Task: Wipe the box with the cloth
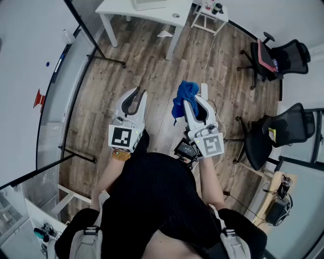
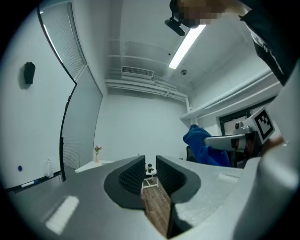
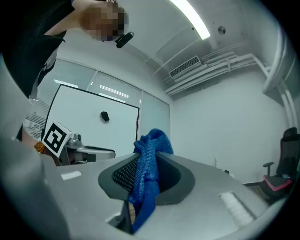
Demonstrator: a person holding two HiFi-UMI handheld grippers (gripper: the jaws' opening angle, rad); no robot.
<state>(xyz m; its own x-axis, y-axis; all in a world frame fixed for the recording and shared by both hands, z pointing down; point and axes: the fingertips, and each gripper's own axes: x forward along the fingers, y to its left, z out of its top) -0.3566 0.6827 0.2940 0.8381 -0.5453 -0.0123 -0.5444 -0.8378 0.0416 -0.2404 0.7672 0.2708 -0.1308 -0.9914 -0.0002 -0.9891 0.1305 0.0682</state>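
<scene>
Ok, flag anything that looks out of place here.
Nothing spilled or broken. But no box shows in any view, though the right gripper is shut on the blue cloth, and a white scrap lies on the floor by the white table.

I can read no words, numbers or brands; only black-and-white square code patterns mark the white cubes [image 1: 124, 137] on my left tongs [image 1: 141, 92] and right tongs [image 1: 191, 101].

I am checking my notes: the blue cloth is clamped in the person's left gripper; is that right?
Not the left: the blue cloth is clamped in the person's right gripper, as the right gripper view shows. The left gripper has nothing between its jaws.
</scene>
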